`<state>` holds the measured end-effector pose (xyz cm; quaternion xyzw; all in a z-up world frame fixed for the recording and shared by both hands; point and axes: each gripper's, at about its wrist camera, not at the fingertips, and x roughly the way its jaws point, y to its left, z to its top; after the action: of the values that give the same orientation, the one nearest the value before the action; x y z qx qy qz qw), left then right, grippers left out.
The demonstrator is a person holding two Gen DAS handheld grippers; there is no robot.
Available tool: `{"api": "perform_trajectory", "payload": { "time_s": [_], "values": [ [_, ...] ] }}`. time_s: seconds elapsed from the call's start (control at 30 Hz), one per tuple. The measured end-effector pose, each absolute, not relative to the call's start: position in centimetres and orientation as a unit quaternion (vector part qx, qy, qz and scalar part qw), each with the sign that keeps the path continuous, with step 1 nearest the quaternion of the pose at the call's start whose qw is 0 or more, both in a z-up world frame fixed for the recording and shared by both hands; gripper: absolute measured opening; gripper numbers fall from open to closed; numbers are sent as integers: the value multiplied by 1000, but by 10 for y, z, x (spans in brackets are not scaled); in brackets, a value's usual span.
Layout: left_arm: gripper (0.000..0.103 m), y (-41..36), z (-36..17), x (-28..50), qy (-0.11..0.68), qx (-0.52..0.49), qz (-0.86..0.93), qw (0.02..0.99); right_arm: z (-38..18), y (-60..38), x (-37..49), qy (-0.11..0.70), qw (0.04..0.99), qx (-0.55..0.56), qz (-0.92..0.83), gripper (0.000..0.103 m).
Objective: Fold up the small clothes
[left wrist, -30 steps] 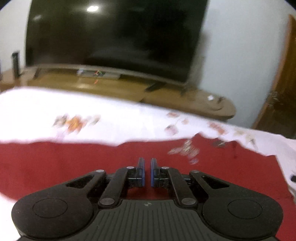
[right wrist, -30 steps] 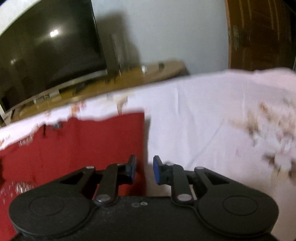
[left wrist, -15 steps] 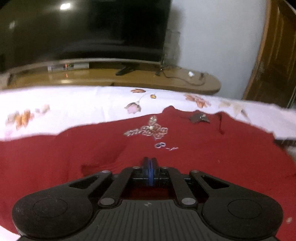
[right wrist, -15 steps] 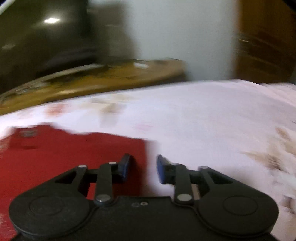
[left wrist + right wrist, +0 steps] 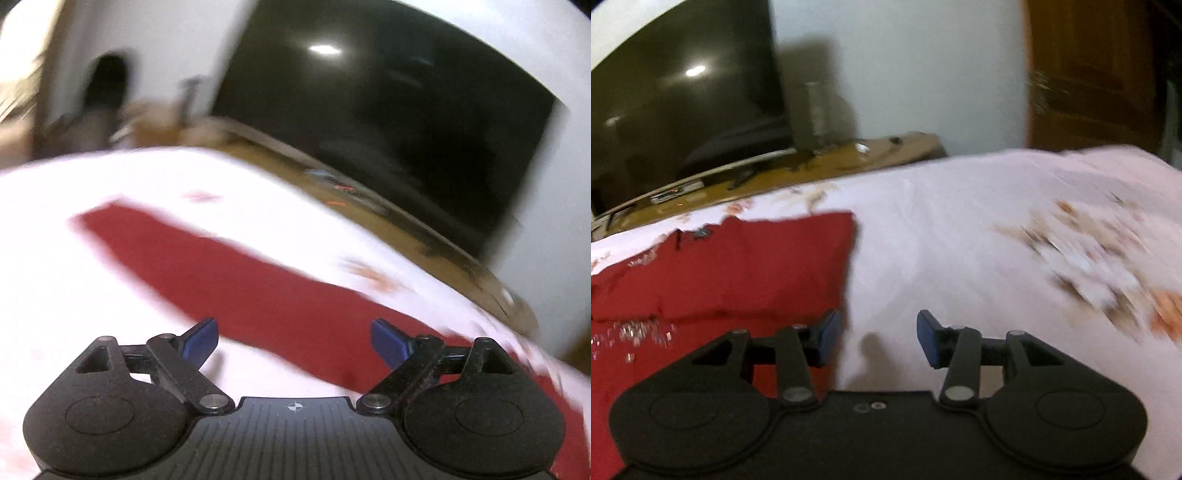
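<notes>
A small red garment point(image 5: 236, 280) lies flat on a white flowered bedsheet point(image 5: 74, 280). In the blurred left wrist view it runs as a red band from upper left to lower right. My left gripper point(image 5: 293, 339) is open and empty, just above the garment's near edge. In the right wrist view the garment point(image 5: 746, 266) lies at the left, with silver embroidery near its lower left. My right gripper point(image 5: 877, 338) is open and empty, over the sheet point(image 5: 960, 240) at the garment's right edge, its left finger by the cloth.
A large dark television point(image 5: 388, 110) stands on a low wooden cabinet point(image 5: 812, 166) beyond the bed. A brown wooden door point(image 5: 1089, 74) is at the far right. The bed's far edge runs in front of the cabinet.
My left gripper was shut on the red garment half a second ago; now it is open and has swung left. My right gripper has opened wider at the garment's right edge.
</notes>
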<state>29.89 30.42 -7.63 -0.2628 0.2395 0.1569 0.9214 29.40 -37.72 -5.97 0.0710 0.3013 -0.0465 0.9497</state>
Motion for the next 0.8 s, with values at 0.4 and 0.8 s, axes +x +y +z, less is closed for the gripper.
{"api": "perform_trajectory", "payload": {
  "time_s": [0.4, 0.8],
  "values": [
    [39, 448, -133, 305, 220, -461, 201, 836, -33, -352, 262, 295, 938, 146, -105, 45],
    [4, 362, -64, 341, 189, -358, 96, 909, -8, -326, 253, 273, 951, 123, -79, 49]
  ]
}}
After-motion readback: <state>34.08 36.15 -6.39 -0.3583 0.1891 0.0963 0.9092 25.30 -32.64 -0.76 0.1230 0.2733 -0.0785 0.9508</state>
